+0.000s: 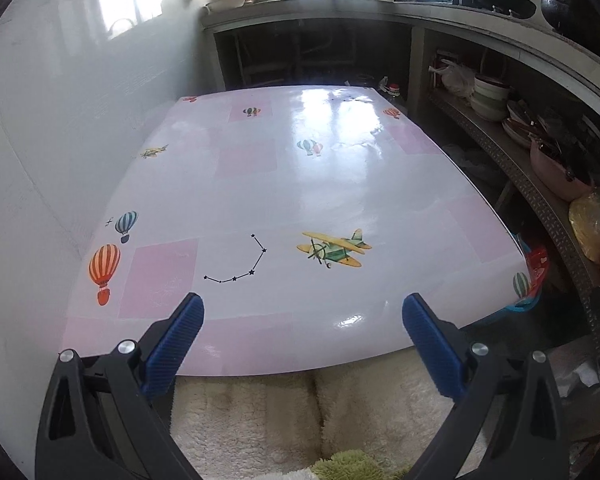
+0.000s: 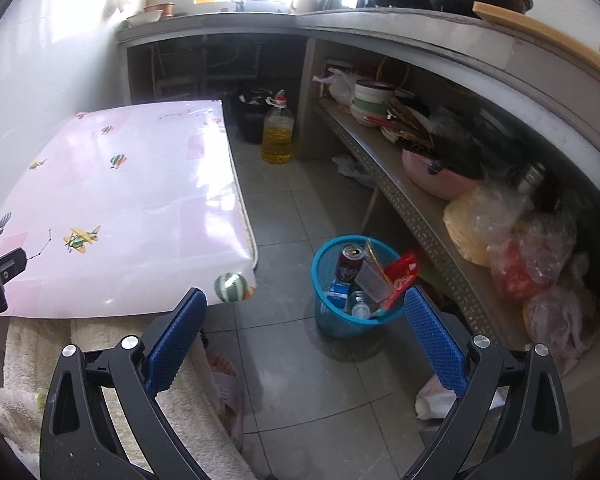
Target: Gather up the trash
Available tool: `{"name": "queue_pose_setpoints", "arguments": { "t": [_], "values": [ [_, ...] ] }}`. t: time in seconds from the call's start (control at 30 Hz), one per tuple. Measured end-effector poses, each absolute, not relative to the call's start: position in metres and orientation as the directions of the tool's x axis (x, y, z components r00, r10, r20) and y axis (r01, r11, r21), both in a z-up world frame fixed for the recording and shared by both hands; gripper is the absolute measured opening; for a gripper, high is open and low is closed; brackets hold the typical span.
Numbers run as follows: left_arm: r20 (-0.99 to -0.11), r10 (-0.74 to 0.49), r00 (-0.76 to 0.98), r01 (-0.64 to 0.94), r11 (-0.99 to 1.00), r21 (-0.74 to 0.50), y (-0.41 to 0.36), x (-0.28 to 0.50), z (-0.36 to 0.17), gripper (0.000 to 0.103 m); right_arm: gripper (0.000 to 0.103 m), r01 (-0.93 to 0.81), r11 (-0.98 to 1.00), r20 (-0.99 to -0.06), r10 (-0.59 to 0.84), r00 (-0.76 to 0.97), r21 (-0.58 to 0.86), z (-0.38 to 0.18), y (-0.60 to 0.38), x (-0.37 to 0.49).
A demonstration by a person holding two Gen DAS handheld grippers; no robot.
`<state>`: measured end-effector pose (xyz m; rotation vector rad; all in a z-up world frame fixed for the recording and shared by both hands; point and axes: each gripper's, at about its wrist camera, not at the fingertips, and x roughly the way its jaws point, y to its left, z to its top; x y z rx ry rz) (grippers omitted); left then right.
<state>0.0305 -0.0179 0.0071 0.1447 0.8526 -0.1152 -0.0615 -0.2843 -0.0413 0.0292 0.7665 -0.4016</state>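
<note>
Trash is sitting collected in a blue mesh basket (image 2: 332, 316) on the tiled floor (image 2: 296, 380), just ahead of the right tool (image 2: 304, 320) and slightly toward its right finger. Inside the basket, a dark red drink can (image 2: 350, 262) is standing upright at the far side, a red snack wrapper (image 2: 401, 270) is leaning against the rim nearest the right finger, a clear plastic piece (image 2: 374, 280) is lying between them, and a small blue-and-white carton (image 2: 338, 291) and a clear bottle (image 2: 359, 307) are resting lower down. The right tool is hanging above the floor with its blue pads wide apart and nothing between them. To its left, the desk (image 2: 132, 200), covered in a pink cloth printed with balloons and aeroplanes, is showing a bare top; its near corner is lying just beyond the left finger. Farther ahead, a large bottle of yellow oil (image 2: 278, 136) is standing on the floor past the far end of the desk. A metal shelf (image 2: 416, 208) loaded with bowls and plastic bags is running along the right side of the tool. The left tool (image 1: 303, 320) is hovering over the near edge of the desk (image 1: 284, 184), its fingers likewise spread wide and gripping nothing. A cream fleecy fabric (image 1: 260, 412) is lying beneath it, below the desk edge. The basket's blue rim (image 1: 520, 307) is peeking out past the desk corner, beyond the left tool's right finger.
</note>
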Motion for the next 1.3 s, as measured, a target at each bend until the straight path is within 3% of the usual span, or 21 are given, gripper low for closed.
{"name": "queue_pose_setpoints", "arguments": {
  "t": [0.7, 1.3],
  "values": [
    [-0.786, -0.052, 0.617, 0.248, 0.960, 0.131, -0.049, 0.023, 0.002, 0.097, 0.095, 0.419, 0.906, -0.708, -0.333, 0.622, -0.058, -0.052, -0.310, -0.078],
    [-0.809, -0.133, 0.573, 0.292, 0.955, 0.051, -0.056, 0.019, 0.001, 0.097, 0.095, 0.409, 0.910, -0.705, -0.331, 0.627, -0.064, -0.051, -0.306, -0.075]
  ]
}}
